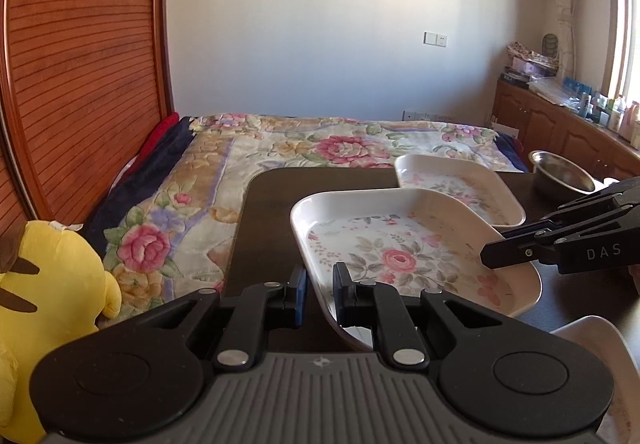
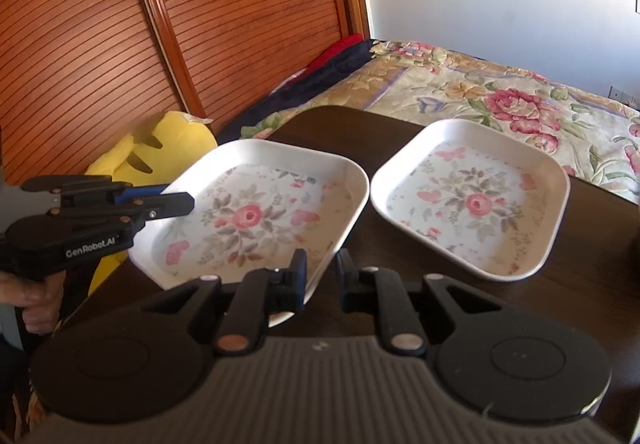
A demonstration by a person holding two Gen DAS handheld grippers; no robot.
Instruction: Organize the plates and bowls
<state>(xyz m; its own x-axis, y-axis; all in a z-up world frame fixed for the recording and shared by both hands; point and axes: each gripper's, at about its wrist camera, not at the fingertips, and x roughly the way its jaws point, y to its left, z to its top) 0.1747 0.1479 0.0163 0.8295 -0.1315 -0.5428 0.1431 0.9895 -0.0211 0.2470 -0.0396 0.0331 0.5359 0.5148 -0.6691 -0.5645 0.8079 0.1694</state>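
Note:
A white square plate with a rose pattern (image 1: 400,256) (image 2: 256,219) is held between both grippers and looks raised a little off the dark table (image 1: 272,203). My left gripper (image 1: 320,276) is shut on its near left rim; in the right wrist view it (image 2: 182,199) comes in from the left. My right gripper (image 2: 321,262) is shut on the plate's near right rim and shows in the left wrist view (image 1: 494,256) at the right. A second matching plate (image 1: 460,187) (image 2: 472,199) lies flat on the table just beyond. A steel bowl (image 1: 564,175) stands at the far right.
A flowered bed (image 1: 280,147) lies behind the table, beside a slatted wooden wardrobe (image 2: 100,23). A yellow plush toy (image 1: 48,284) (image 2: 160,147) sits left of the table. Another white dish rim (image 1: 592,340) shows at the lower right. A hand (image 2: 28,296) grips the left tool.

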